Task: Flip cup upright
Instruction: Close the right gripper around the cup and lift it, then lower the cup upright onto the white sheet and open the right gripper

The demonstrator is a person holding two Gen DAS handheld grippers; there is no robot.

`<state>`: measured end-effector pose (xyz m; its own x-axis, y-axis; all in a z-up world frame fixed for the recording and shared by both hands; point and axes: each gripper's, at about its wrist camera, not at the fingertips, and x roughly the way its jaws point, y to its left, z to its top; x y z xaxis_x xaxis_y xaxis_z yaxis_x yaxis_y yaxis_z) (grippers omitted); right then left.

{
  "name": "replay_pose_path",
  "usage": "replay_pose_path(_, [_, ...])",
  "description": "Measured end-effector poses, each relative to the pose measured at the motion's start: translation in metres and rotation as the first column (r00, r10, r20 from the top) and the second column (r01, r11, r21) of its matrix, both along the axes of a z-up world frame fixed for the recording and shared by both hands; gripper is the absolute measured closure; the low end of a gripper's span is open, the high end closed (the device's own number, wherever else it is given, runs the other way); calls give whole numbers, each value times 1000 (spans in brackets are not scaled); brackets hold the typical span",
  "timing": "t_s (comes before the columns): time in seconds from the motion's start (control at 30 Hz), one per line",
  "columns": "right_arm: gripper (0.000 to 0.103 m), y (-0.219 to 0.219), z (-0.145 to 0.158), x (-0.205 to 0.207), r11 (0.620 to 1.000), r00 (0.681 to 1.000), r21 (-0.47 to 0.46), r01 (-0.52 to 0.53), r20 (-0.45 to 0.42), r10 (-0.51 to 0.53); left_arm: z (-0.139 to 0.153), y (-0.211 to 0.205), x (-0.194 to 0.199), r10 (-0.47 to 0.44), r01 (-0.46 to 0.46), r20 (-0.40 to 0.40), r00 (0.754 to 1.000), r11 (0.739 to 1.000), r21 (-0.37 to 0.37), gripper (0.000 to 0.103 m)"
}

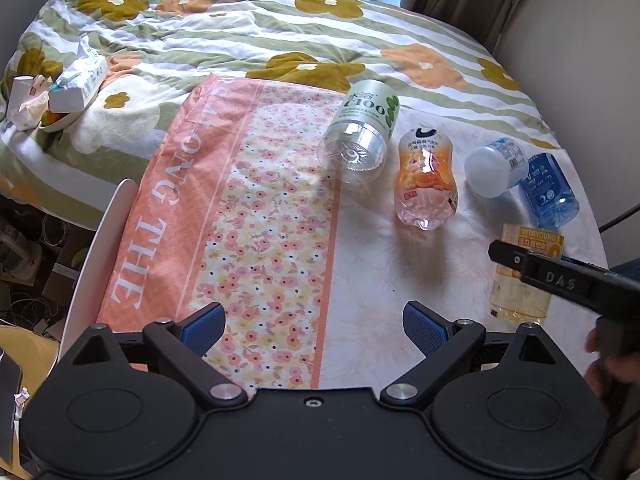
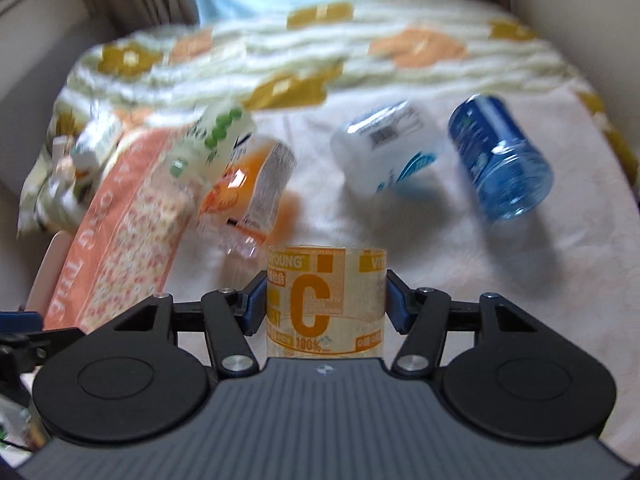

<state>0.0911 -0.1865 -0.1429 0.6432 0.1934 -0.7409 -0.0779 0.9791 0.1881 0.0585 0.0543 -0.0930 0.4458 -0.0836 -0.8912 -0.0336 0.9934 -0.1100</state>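
Meanwhile, the right gripper [image 2: 326, 300] fingers [image 2: 394, 300] are pinching the yellow cup [image 2: 326, 292] on both sides, while the left gripper [image 1: 314, 322] fingers [image 1: 204, 324] are gaping wide, touching nothing.

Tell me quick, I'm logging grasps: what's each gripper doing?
Left gripper: open, holding nothing.
Right gripper: closed on the yellow VITAYOUNG cup.

cup [image 2: 326, 300]: clear, orange-yellow label | towel [image 1: 224, 216]: peach, floral | quilt [image 1: 248, 28]: green-striped, orange flowers
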Motion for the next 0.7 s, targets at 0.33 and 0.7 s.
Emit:
replay_pose_path(0.33, [29, 8, -21, -24, 995, 969, -95, -6, 243, 29, -6, -11, -1, -38, 38, -23, 999, 999, 24, 5])
replay_pose_path(0.7, [28, 4, -16, -47, 994, 980, -111, -20, 197, 42, -4, -21, 3, -69, 69, -15, 998, 997, 14, 5])
